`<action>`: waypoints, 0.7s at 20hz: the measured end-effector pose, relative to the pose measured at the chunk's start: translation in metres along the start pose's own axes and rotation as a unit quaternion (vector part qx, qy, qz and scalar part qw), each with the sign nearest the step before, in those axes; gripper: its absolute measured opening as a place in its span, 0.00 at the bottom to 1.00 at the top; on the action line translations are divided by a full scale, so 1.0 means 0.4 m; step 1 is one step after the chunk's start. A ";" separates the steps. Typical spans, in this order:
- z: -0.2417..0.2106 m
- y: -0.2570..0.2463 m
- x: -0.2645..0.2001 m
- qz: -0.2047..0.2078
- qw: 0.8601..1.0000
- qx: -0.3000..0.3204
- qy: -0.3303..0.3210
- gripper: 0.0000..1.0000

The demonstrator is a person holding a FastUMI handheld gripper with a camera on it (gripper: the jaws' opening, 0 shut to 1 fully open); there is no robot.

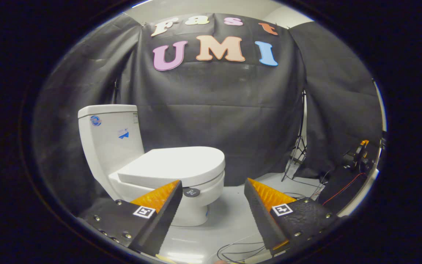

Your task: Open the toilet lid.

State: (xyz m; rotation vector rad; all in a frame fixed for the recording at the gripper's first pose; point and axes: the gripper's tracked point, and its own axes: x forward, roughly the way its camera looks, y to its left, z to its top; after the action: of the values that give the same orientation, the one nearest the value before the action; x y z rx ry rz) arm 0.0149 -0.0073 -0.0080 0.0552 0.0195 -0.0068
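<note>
Spread wide and empty, my claw (213, 187) sits short of the closed toilet lid (174, 167) ahead-left, so I risk skidding off its smooth front edge.

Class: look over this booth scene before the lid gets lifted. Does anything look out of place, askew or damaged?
Nothing looks damaged. The toilet stands upright with its lid flat and shut. Loose cables trail across the floor beside it, a bit untidy. The gripper has its fingers open, short of the lid.
</note>
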 end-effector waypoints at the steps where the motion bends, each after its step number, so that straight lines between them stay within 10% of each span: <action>1: 0.001 0.000 0.003 0.001 1.000 0.009 -0.001 1.00; 14: -0.002 0.100 0.143 0.036 0.996 0.051 0.062 1.00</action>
State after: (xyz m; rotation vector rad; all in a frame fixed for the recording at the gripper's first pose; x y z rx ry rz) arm 0.0724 0.0324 -0.0076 0.1583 0.1416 0.0681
